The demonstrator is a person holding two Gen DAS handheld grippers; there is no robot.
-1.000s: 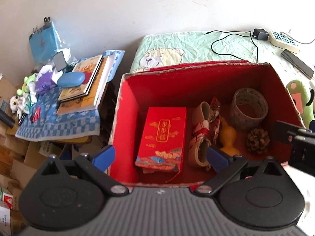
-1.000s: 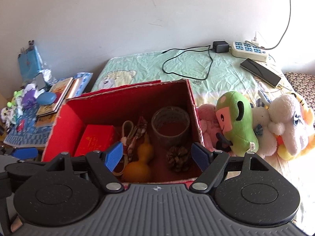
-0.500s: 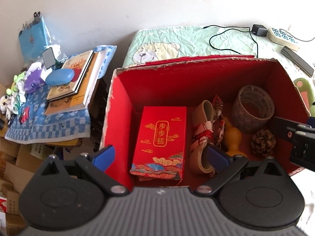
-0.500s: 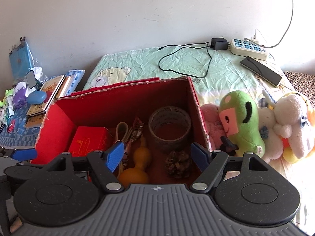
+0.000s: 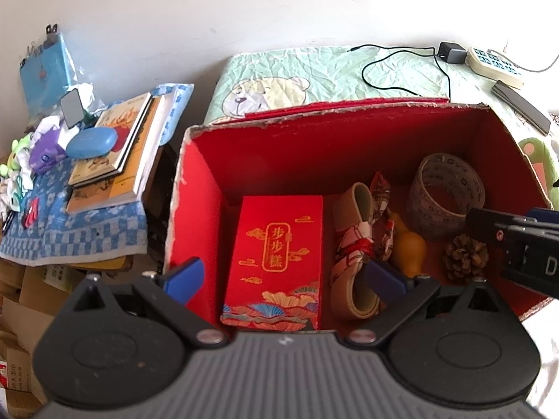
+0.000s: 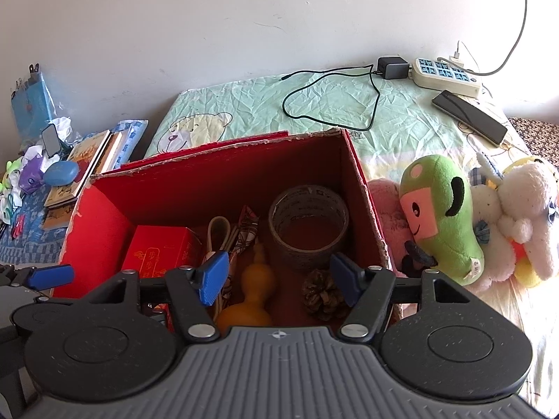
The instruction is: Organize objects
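Both tools are hovering over the open red cardboard box [image 5: 195, 209] on the bed; the left gripper [image 5: 284, 274] is holding its fingers wide apart and empty, and the right gripper [image 6: 279, 276] is likewise spread and carrying nothing. Just ahead of the left fingers one red gift box [image 5: 277, 255] is lying flat, probably light and stiff, best pinched across its narrow sides. Beyond the right fingers are sitting one yellow gourd [image 6: 253, 296], smooth and likely slippery, best taken at its waist, one pine cone [image 6: 319, 295], light and brittle, and one tape roll [image 6: 307, 227], rigid, graspable by its wall. Outside the box, right of the right gripper, three plush toys are lying, the green plush [image 6: 440, 216] soft and forgiving
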